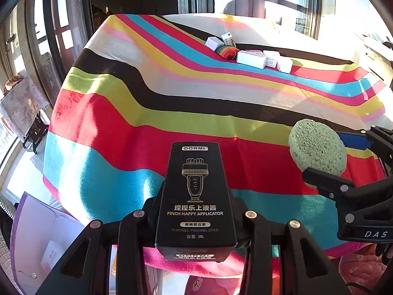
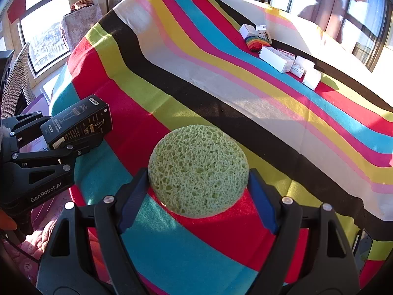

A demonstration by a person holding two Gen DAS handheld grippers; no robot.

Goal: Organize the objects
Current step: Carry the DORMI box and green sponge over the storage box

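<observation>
Across both views a striped cloth [image 1: 172, 98] is seen draped over the tabletop [image 2: 282, 7], with bands of red, teal, lime, black, yellow and pink. At 6 o'clock in the left wrist view, the left claw [image 1: 195, 216] is closed on a black carton [image 1: 195, 196] labelled "PINCH HAPPY APPLICATOR", held lengthwise between the fingers above the near edge of the cloth. At 3 o'clock in that view, and at the centre of the right wrist view, a round green sponge [image 2: 198, 170] is gripped by the right claw [image 2: 198, 186], its blue pads [image 2: 133, 196] pressed against both sides. Toward 1 o'clock, on the far part of the cloth, a cluster of small white boxes [image 2: 276, 59] is laid close together, with a rainbow-coloured roll [image 2: 255, 43] touching them at the far end.
</observation>
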